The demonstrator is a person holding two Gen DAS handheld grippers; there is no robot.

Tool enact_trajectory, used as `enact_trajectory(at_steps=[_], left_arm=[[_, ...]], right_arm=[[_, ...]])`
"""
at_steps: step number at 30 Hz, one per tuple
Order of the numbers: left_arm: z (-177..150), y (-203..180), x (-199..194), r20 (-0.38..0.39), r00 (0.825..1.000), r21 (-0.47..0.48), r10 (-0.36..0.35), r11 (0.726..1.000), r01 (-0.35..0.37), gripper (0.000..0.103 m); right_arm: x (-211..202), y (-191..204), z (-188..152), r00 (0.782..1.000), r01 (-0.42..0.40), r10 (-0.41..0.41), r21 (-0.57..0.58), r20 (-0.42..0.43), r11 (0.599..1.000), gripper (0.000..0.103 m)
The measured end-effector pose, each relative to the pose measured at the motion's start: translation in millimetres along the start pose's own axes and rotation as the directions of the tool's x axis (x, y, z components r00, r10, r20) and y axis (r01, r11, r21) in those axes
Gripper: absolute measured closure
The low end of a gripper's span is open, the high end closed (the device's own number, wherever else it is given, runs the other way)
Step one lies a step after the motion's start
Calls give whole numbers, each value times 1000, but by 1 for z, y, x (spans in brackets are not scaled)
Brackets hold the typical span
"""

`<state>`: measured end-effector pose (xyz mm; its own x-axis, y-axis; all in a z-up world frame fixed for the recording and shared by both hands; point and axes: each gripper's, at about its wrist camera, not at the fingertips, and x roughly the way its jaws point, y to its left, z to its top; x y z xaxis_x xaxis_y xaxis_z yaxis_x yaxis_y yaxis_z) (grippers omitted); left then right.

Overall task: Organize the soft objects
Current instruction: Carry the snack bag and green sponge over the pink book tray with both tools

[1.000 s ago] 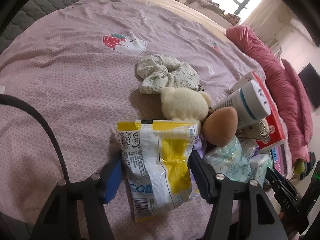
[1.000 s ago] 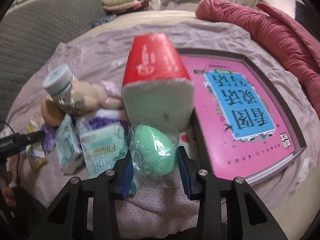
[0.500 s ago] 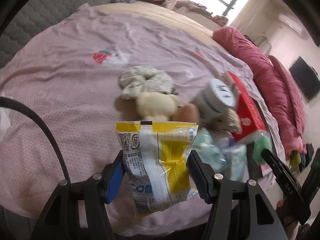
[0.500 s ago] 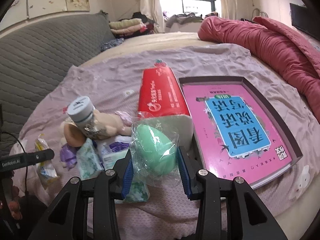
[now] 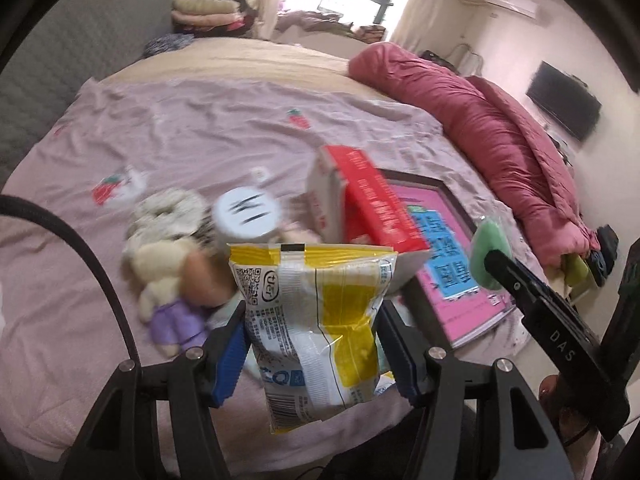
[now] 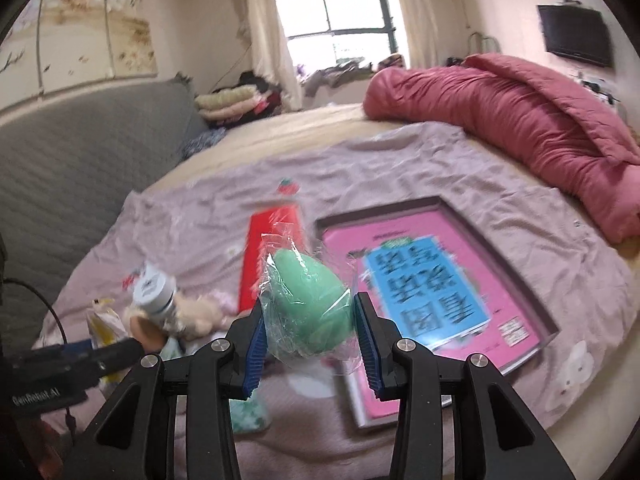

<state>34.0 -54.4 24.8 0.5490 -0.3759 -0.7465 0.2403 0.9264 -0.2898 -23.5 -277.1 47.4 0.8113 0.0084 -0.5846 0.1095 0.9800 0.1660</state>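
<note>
My left gripper (image 5: 312, 344) is shut on a yellow and white snack packet (image 5: 316, 320), held up above the bed. My right gripper (image 6: 308, 332) is shut on a green egg-shaped sponge in clear wrap (image 6: 308, 300), also lifted; the same sponge (image 5: 488, 256) shows at the right of the left wrist view. Below on the pink sheet lie a cream plush doll in a purple dress (image 5: 168, 280), a floral scrunchie (image 5: 164, 216), a white-capped jar (image 5: 248, 216), a red tissue pack (image 5: 368, 200) and tissue packets (image 6: 248, 412).
A pink and blue book in a dark-rimmed box (image 6: 432, 280) lies to the right on the sheet (image 5: 200, 128). A rolled red quilt (image 6: 520, 120) runs along the far right. A grey headboard (image 6: 80, 152) stands at left, folded clothes (image 6: 232, 104) behind.
Both grippers have risen from the bed with their loads still held. The pile of soft things now sits lower and farther off, and more of the room shows.
</note>
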Motion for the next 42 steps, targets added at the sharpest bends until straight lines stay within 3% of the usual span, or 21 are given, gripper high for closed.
enact_trajectory(at_steps=[5, 10, 17, 22, 30, 42], left_arm=[[14, -46, 13, -3, 998, 48, -60, 997, 60, 41], [24, -94, 42, -47, 992, 82, -117, 989, 121, 41], [29, -154, 97, -122, 984, 131, -129, 981, 144, 41], [24, -184, 135, -180, 978, 173, -102, 976, 133, 41], [4, -204, 168, -237, 969, 236, -67, 964, 124, 41], [4, -194, 186, -265, 963, 199, -55, 974, 111, 41]], right_arm=[[-8, -29, 12, 997, 58, -60, 32, 41, 998, 61], [-9, -72, 21, 983, 169, -171, 40, 61, 985, 61], [11, -140, 13, 967, 254, -254, 111, -18, 961, 61], [27, -172, 4, 966, 255, -245, 138, -84, 957, 61], [45, -185, -3, 967, 231, -210, 152, -147, 961, 61], [78, -183, -16, 949, 240, -209, 109, -236, 965, 58]])
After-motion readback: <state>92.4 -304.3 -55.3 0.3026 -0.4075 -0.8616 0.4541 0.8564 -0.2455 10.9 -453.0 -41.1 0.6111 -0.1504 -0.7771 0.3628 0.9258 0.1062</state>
